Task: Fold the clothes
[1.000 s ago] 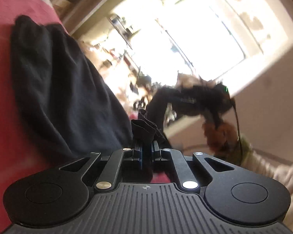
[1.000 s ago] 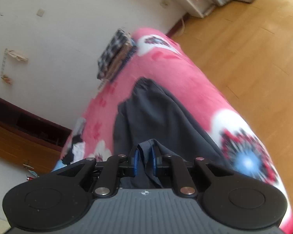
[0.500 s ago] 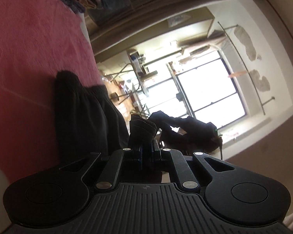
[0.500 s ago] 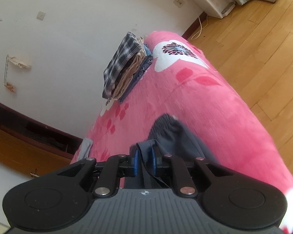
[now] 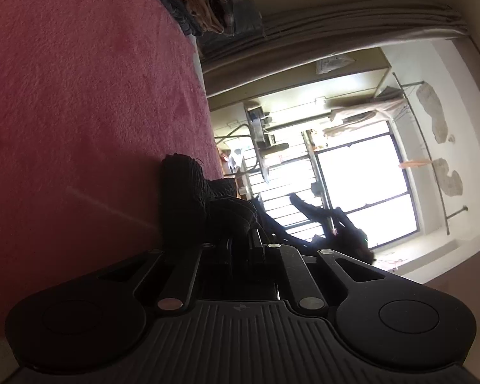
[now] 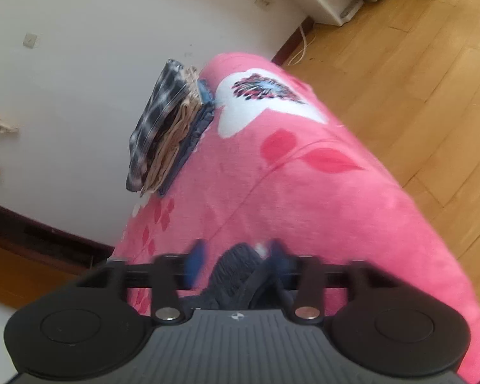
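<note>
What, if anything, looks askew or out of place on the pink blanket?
Nothing on the pink blanket stands out. The folded stack sits neatly at its far end, and the dark garment lies bunched between the opening right gripper only because folding is under way.

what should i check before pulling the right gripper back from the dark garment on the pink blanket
1. Right gripper releasing: ok, its jaws are opening, and the dark garment lies between them, no longer pinched.
2. Left gripper hold: ok, jaws shut on the dark garment's bunched edge.
3. Garment resting on the pink blanket: ok in the right wrist view, cloth lies on it.
4. Fold neat and edges aligned: cannot tell, both views show only bunched cloth at the jaws.
5. Folded stack out of the way: ok, it sits far off by the wall.
6. Cloth snagged on a right finger: cannot tell, that part is blurred.
</note>
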Demonstrator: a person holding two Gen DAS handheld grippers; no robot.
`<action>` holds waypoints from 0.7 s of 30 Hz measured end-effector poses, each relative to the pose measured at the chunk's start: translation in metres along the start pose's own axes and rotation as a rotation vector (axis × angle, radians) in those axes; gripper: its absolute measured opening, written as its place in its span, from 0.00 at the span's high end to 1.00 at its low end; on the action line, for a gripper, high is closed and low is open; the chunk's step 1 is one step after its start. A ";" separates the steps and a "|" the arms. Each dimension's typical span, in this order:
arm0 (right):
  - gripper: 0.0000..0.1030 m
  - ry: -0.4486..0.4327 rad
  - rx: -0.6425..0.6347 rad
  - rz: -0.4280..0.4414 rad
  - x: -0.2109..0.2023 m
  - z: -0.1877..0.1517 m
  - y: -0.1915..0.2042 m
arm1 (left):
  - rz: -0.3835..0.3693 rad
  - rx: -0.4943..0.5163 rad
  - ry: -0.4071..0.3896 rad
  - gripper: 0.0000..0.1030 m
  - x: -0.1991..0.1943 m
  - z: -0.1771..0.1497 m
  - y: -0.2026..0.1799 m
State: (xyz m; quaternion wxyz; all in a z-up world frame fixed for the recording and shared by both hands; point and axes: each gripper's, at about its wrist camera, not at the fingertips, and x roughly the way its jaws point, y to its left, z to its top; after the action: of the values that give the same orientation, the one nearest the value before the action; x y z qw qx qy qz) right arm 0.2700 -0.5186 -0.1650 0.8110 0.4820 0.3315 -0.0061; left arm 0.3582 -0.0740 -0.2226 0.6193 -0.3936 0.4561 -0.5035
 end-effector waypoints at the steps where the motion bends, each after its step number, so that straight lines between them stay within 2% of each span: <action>1: 0.42 -0.022 -0.019 0.005 -0.013 -0.002 0.001 | 0.003 0.000 -0.001 0.89 -0.003 -0.001 -0.001; 3: 0.40 -0.057 -0.103 0.000 -0.047 -0.010 0.010 | 0.021 0.008 -0.004 0.65 -0.007 -0.001 -0.002; 4: 0.39 -0.068 -0.148 -0.007 -0.064 -0.016 0.015 | 0.031 0.012 -0.005 0.61 -0.009 -0.001 -0.003; 8: 0.39 -0.007 -0.375 -0.097 -0.113 -0.060 0.044 | 0.075 0.041 -0.017 0.58 -0.014 -0.003 -0.011; 9: 0.40 0.018 -0.392 -0.113 -0.121 -0.071 0.046 | 0.087 0.050 -0.025 0.58 -0.014 -0.003 -0.013; 11: 0.40 0.039 -0.347 -0.131 -0.134 -0.090 0.040 | 0.110 0.067 -0.041 0.58 -0.013 -0.002 -0.018; 12: 0.40 0.048 -0.275 -0.118 -0.137 -0.095 0.030 | 0.122 0.076 -0.049 0.58 -0.012 -0.002 -0.020; 15: 0.40 0.062 -0.053 -0.090 -0.135 -0.099 -0.005 | 0.156 0.096 -0.062 0.59 -0.011 -0.003 -0.027; 18: 0.40 0.067 0.044 -0.110 -0.122 -0.098 -0.024 | 0.202 0.142 -0.072 0.61 -0.010 -0.007 -0.032; 19: 0.41 0.076 0.066 -0.112 -0.115 -0.097 -0.028 | 0.215 0.154 -0.075 0.63 -0.009 -0.008 -0.034; 21: 0.47 0.096 0.082 -0.103 -0.103 -0.095 -0.034 | 0.231 0.176 -0.093 0.76 -0.009 -0.010 -0.038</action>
State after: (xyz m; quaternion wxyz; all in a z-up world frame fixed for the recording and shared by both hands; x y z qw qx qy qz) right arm 0.1286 -0.4942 -0.1653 0.7723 0.4970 0.3939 -0.0382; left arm 0.3380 -0.0727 -0.1883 0.7256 -0.3056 0.4232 -0.4483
